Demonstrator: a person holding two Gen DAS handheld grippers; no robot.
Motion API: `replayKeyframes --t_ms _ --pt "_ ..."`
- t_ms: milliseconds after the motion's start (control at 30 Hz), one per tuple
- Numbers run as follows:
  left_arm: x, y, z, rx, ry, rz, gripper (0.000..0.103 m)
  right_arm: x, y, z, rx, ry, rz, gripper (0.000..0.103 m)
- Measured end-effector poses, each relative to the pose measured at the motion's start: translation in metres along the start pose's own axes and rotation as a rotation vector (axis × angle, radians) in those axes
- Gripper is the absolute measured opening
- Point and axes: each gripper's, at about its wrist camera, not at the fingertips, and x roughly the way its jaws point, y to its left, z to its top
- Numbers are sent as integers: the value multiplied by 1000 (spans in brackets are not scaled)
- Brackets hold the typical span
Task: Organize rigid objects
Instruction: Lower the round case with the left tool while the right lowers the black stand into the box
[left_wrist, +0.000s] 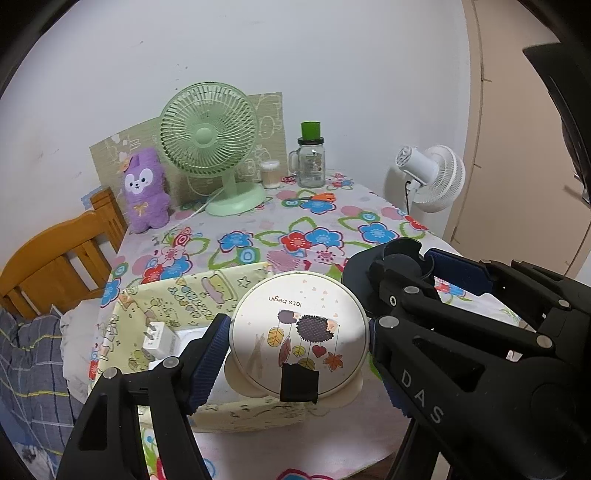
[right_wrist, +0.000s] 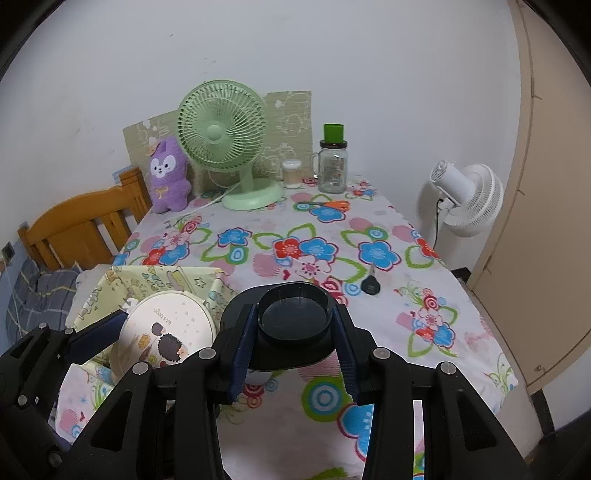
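- Nearest the lens, the left tool (left_wrist: 297, 345) has its jaws spread wide around a round white tin with a hedgehog print (left_wrist: 299, 332), one blue pad pressing each side of its rim. The wide grip looks chosen because the tin is broad and has to be pinched across its full width.
- That tin hangs over the pale yellow fabric box (left_wrist: 207, 291) at about seven o'clock on the surface (left_wrist: 258, 229), where a white charger plug (left_wrist: 157, 338) already lies. I judge the box to be the collecting place for the hard items.
- Beside it, the right tool (right_wrist: 295, 332) is nearly closed on a dark round container (right_wrist: 293, 319), pads against its flanks. The mouth faces upward, so whatever is inside would stay put.
- Both tools sit close together toward six o'clock, each tilted downward, which suits lowering things into the box one after the other.
- Loose pieces remain out on the flowered cloth: a black car key (right_wrist: 370, 283) at about three o'clock of the dark container, and orange-handled scissors (right_wrist: 327, 205) toward twelve o'clock.
- At the far edge, a green desk fan (right_wrist: 225, 144), a purple plush toy (right_wrist: 168, 175) and a glass jar with a green cap (right_wrist: 332, 166) stand against the wall, seemingly left where they belong.
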Motion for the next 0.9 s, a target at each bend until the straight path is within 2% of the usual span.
replayKeyframes --t_ms 900 --pt "18 79 -9 -75 33 62 77 41 79 12 -77 41 69 44"
